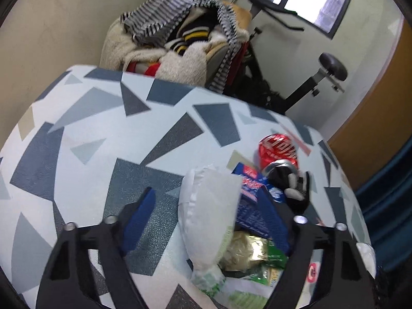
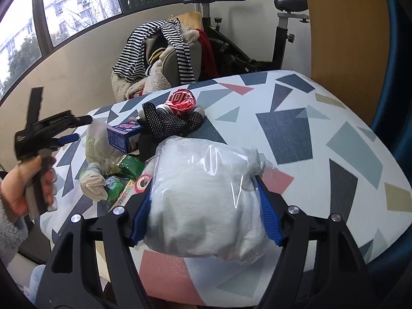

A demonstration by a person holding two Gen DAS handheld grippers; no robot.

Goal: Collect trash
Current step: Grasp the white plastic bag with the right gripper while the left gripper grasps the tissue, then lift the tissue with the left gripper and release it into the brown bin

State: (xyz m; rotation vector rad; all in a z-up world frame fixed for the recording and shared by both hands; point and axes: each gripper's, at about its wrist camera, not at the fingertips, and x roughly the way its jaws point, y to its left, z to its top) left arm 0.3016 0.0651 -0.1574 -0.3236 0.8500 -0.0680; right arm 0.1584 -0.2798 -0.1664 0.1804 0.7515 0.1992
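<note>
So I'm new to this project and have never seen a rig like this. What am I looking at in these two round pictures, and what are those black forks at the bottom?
There is no robot here. A person holds a hand-squeezed gripper in each hand, and each gripper carries a wide-angle camera looking along its own two fingers. The black forks are those fingers.

One picture is from the left gripper, the other from the right gripper. The right view also shows the person's left hand holding the other tool.

Both look at a patterned table with a trash pile: a crushed red can, a blue box, green wrappers and a dotted black cloth.

The right fingers grip a clear plastic bag of white material. The left fingers straddle a white bag; no firm grip is visible.
</note>
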